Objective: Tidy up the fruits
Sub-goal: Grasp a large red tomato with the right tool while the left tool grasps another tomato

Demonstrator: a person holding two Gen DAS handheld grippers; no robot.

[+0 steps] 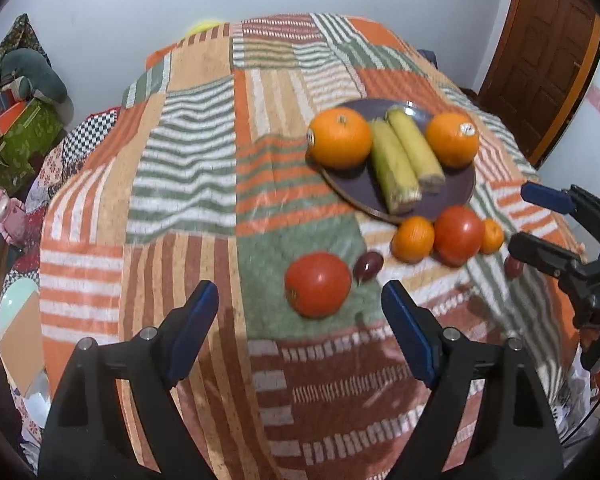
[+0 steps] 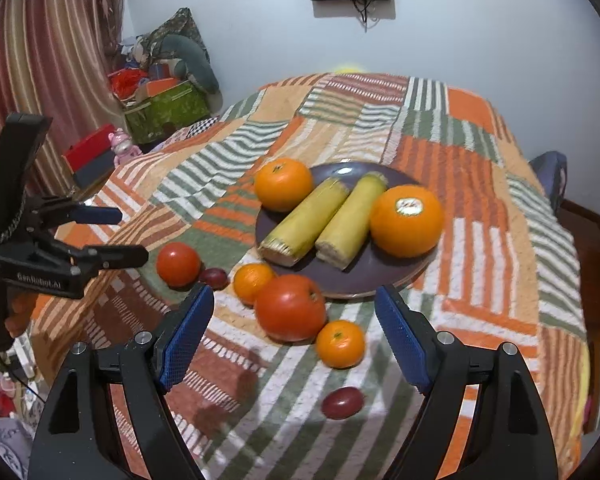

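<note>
Both grippers, left (image 1: pixel 300 322) and right (image 2: pixel 294 326), hover with fingers spread wide, empty, above the tomatoes (image 2: pixel 290 307).

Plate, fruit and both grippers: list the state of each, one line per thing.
Plate: on the cloth, loaded.
Large oranges: two, on the plate.
Corn cobs: two, lying side by side on the plate.
Tomatoes: two, on the cloth, off the plate.
Small oranges: two, on the cloth.
Dark red fruits: two, on the cloth.
Left gripper: jaws open, empty.
Right gripper: jaws open, empty.
</note>
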